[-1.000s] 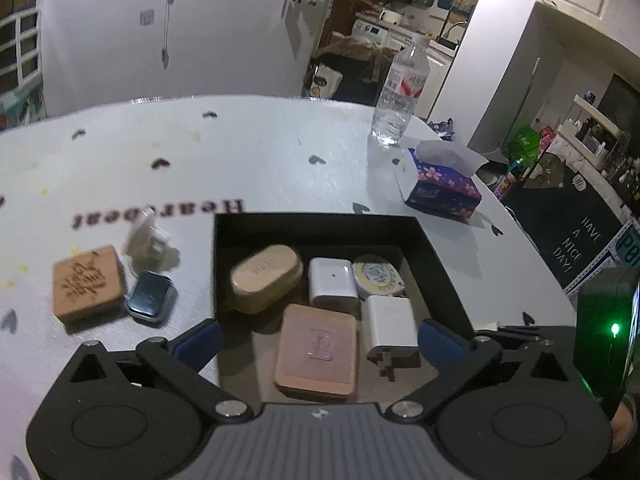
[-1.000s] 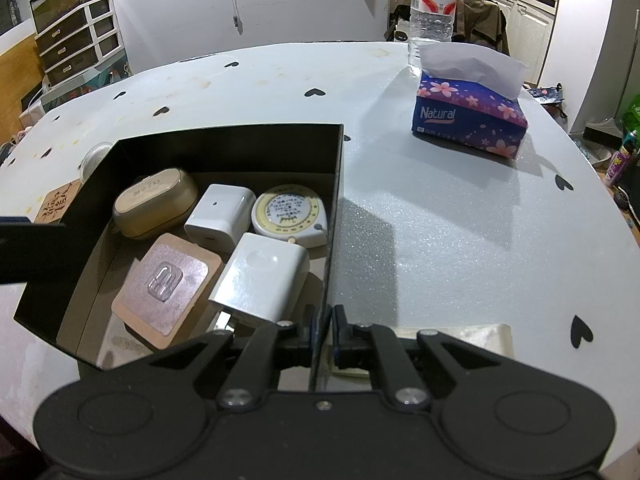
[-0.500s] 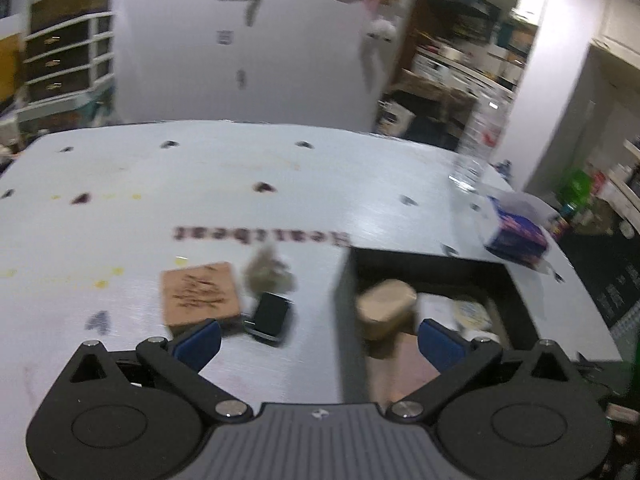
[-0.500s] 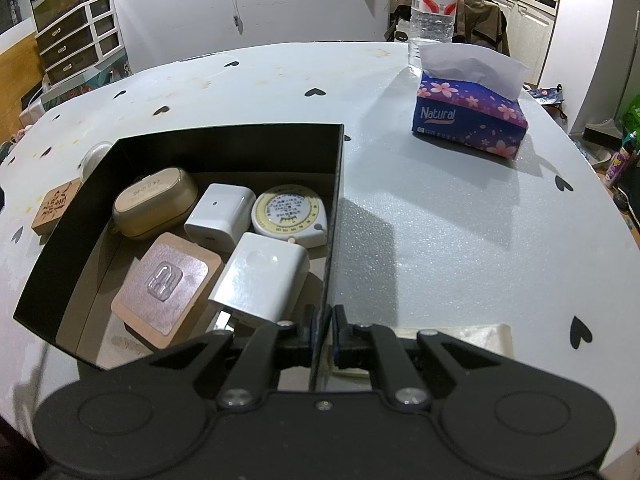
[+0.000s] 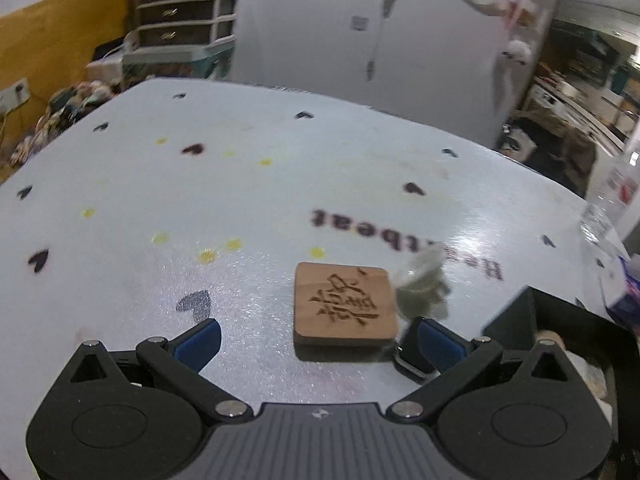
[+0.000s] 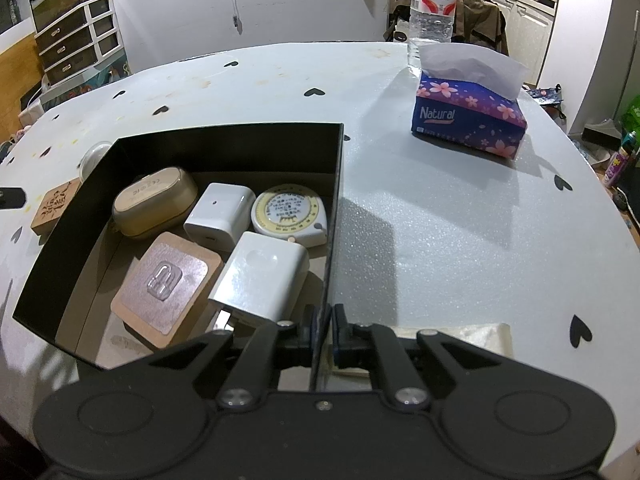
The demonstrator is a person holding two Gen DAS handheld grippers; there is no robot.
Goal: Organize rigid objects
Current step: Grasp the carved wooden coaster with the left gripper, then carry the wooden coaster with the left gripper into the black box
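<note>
My left gripper (image 5: 318,340) is open and empty, low over the white table. An engraved wooden block (image 5: 345,306) lies flat just ahead between its blue pads, nearer the right pad (image 5: 436,342). A small white object (image 5: 422,286) sits right of the block, and a dark item (image 5: 406,364) is mostly hidden behind the right pad. My right gripper (image 6: 322,326) is shut on the near right wall of the black box (image 6: 334,184). The box holds a beige case (image 6: 154,202), two white chargers (image 6: 262,276), a round tape measure (image 6: 290,214) and a wooden coaster (image 6: 166,286).
A blue tissue box (image 6: 468,118) and a water bottle (image 6: 434,4) stand at the far right of the table. A folded cream cloth (image 6: 464,334) lies under my right gripper. The wooden block also shows left of the box in the right wrist view (image 6: 56,206).
My left gripper has swung left from over the box to the wooden block and come closer to the table. My right gripper and the box have not moved.
</note>
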